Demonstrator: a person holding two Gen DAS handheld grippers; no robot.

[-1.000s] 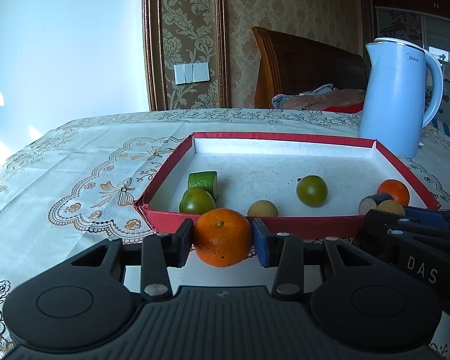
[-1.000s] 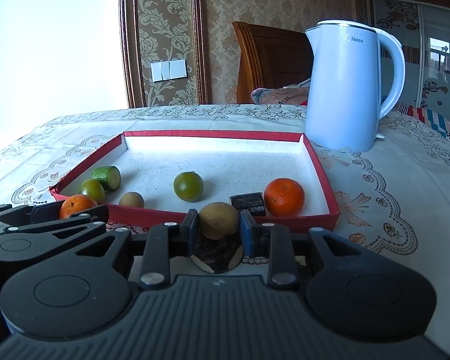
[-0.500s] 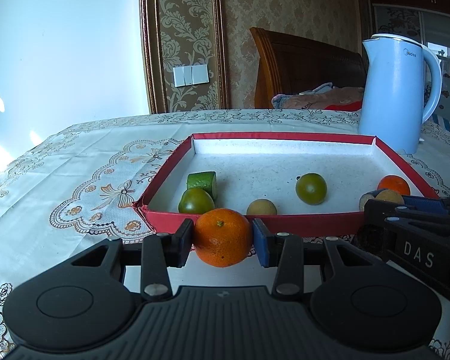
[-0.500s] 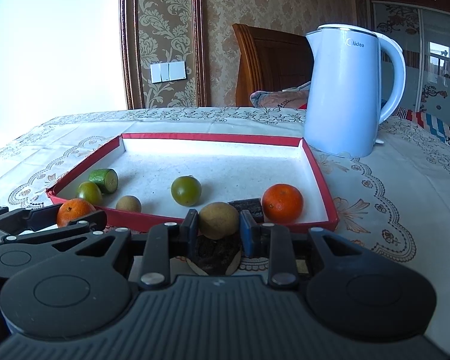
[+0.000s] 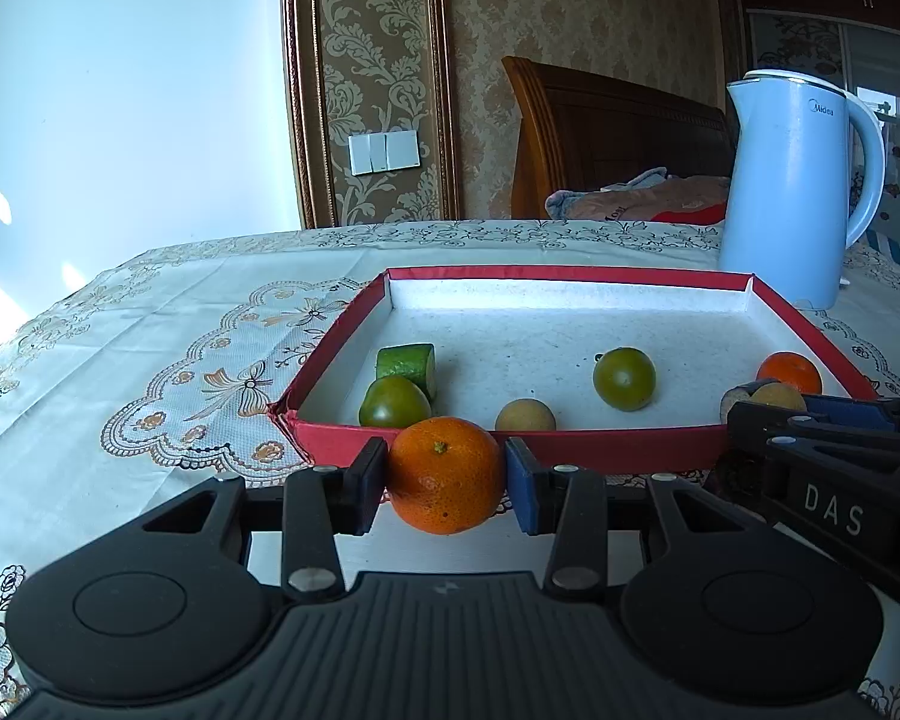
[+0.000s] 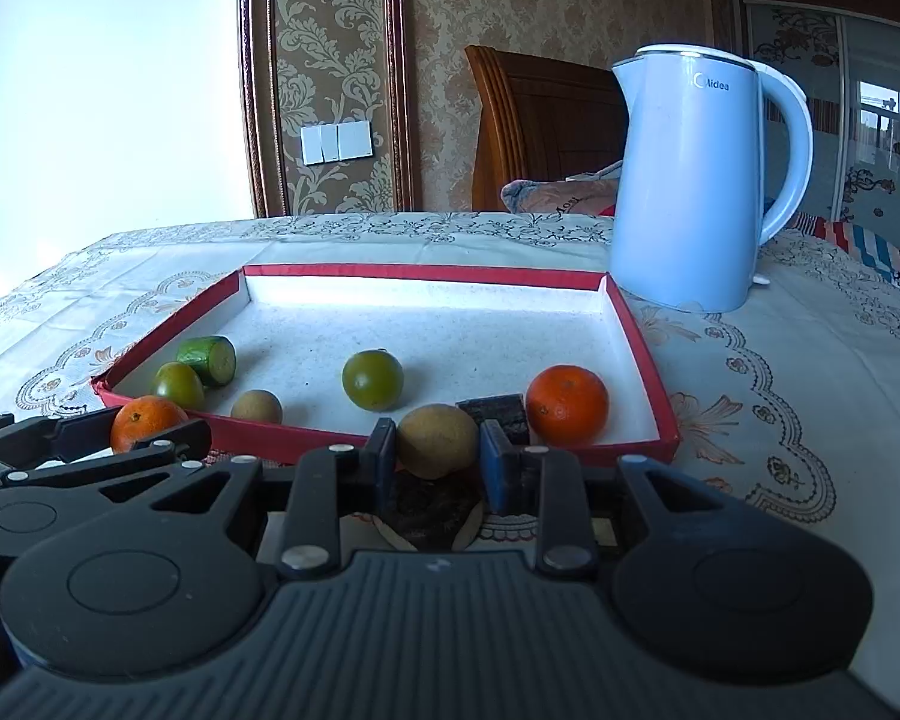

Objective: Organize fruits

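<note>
My left gripper (image 5: 446,474) is shut on an orange mandarin (image 5: 446,476), held just in front of the near wall of the red tray (image 5: 618,449). My right gripper (image 6: 437,450) is shut on a tan round fruit (image 6: 437,441), also at the tray's near wall (image 6: 306,435). Inside the tray lie a green cucumber piece (image 5: 407,363), two green round fruits (image 5: 393,402) (image 5: 624,378), a small tan fruit (image 5: 525,417), an orange mandarin (image 6: 567,405) and a dark block (image 6: 495,411). The left gripper with its mandarin (image 6: 147,420) shows in the right wrist view.
A light blue electric kettle (image 6: 699,186) stands behind the tray's far right corner. The table has a cream embroidered cloth (image 5: 150,372). A wooden headboard (image 5: 606,144) and bedding are beyond the table. A dark round object (image 6: 429,510) lies on the cloth under my right gripper.
Both grippers have risen a little and eased back from the tray with their fruits still held. The fruits inside the tray have not moved.
</note>
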